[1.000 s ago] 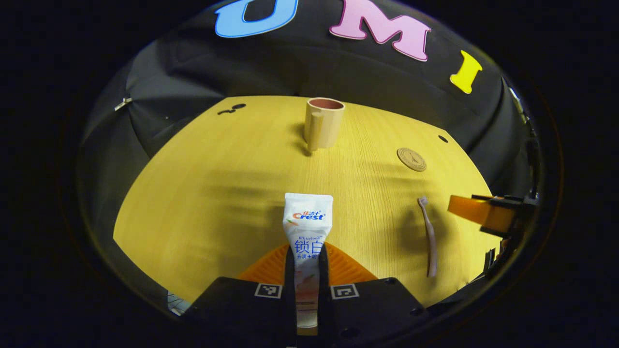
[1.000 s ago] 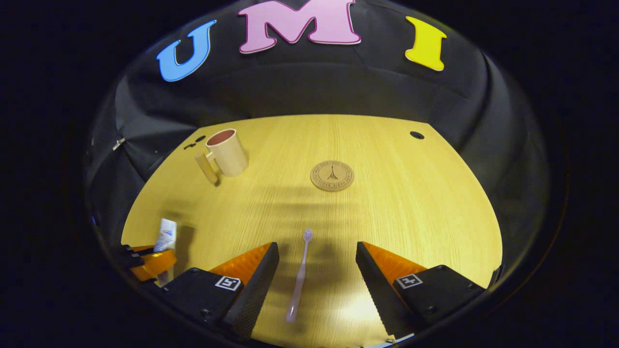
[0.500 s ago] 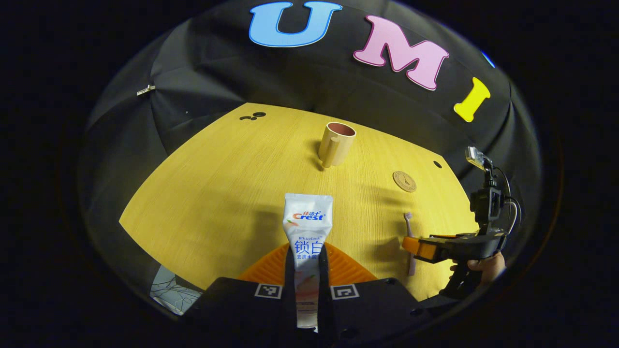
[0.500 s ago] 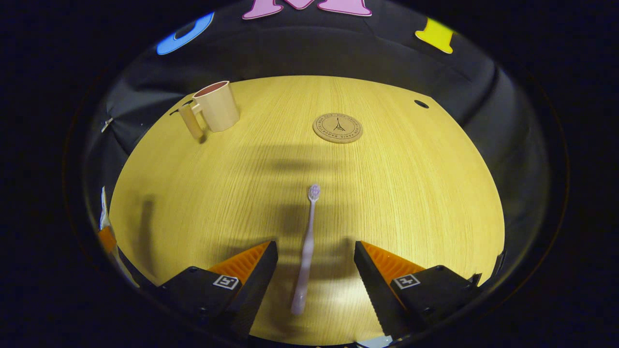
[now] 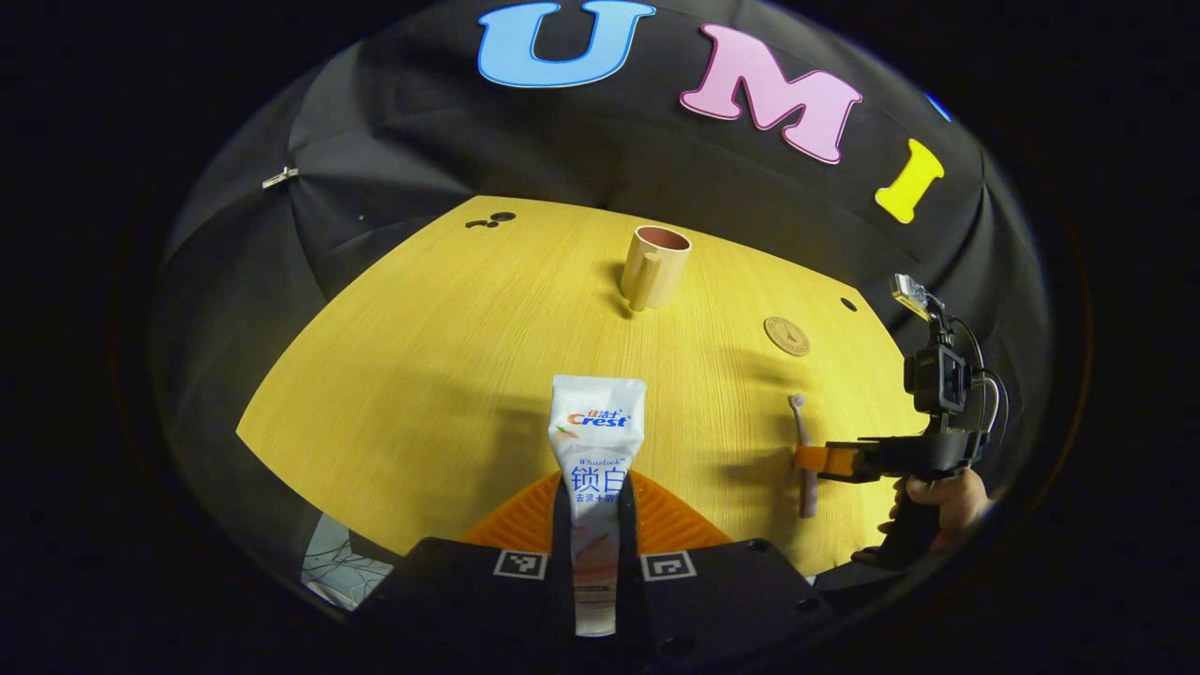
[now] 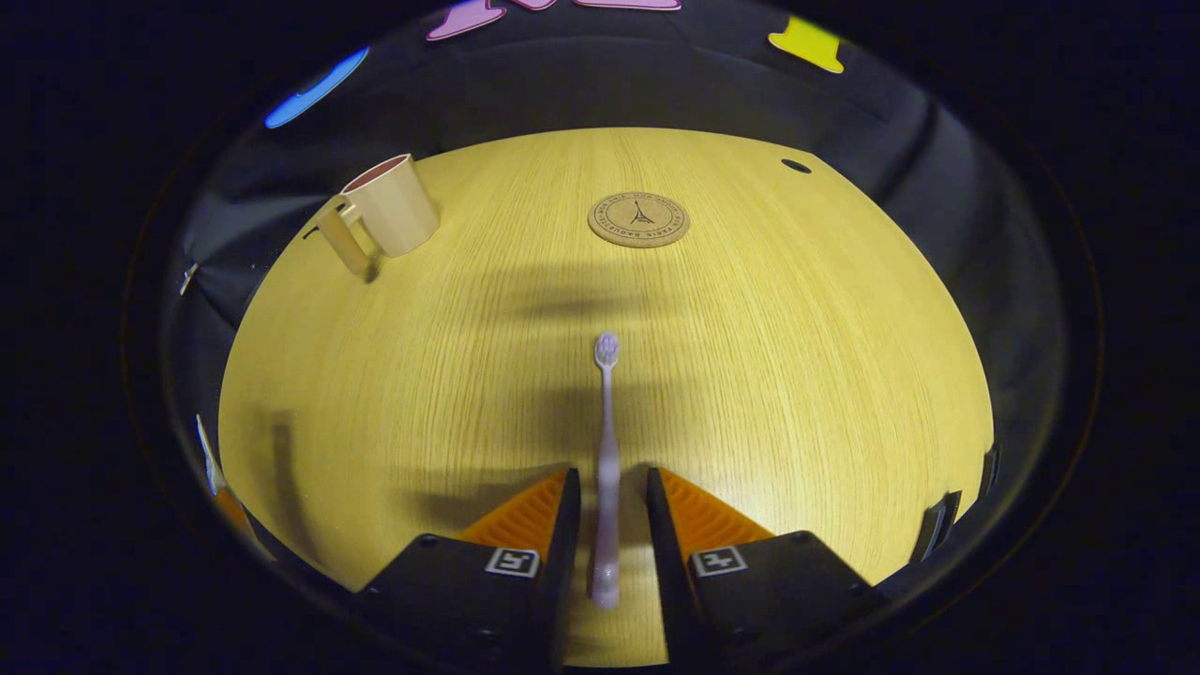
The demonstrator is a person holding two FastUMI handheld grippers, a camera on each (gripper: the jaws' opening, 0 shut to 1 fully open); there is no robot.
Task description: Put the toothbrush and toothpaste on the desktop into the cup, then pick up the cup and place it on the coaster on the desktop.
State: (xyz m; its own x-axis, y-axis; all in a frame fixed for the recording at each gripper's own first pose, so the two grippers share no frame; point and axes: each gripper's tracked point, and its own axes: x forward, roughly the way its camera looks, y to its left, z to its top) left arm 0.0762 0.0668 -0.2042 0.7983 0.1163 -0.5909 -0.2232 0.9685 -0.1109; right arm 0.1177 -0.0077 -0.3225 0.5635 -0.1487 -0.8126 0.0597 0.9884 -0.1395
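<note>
Booth with black cloth walls; desk [image 6: 797, 375] of yellow wood-grain laminate, matt, with small dark round holes near its far edge. Cup [image 5: 656, 266]: beige, cylindrical, smooth, reddish-brown inside, flat slab handle, standing upright at the far side of the desk, nothing seen in it; in the right gripper view [image 6: 382, 212] it sits far left. Coaster [image 6: 638, 219]: thin brown disc with a printed tower emblem and ring of lettering, lying bare, well apart from the cup; smaller in the left gripper view [image 5: 787, 336]. Toothpaste [image 5: 594, 459]: soft white printed tube, flat crimped end pointing forward, clamped between the ribbed fingers of the left gripper [image 5: 594, 525] and lifted above the desk. Toothbrush [image 6: 607, 450]: slim pale lilac plastic, bristle head pointing away, lying flat on the desk; the right gripper [image 6: 607, 511] straddles its handle with fingers drawn close on either side, narrow gaps visible, so a firm grip cannot be told. The left gripper view adds the right gripper [image 5: 816, 459] from the side, low at the toothbrush [image 5: 802, 441], with its mounted camera and cables and the hand [image 5: 942, 502] holding its grip.
</note>
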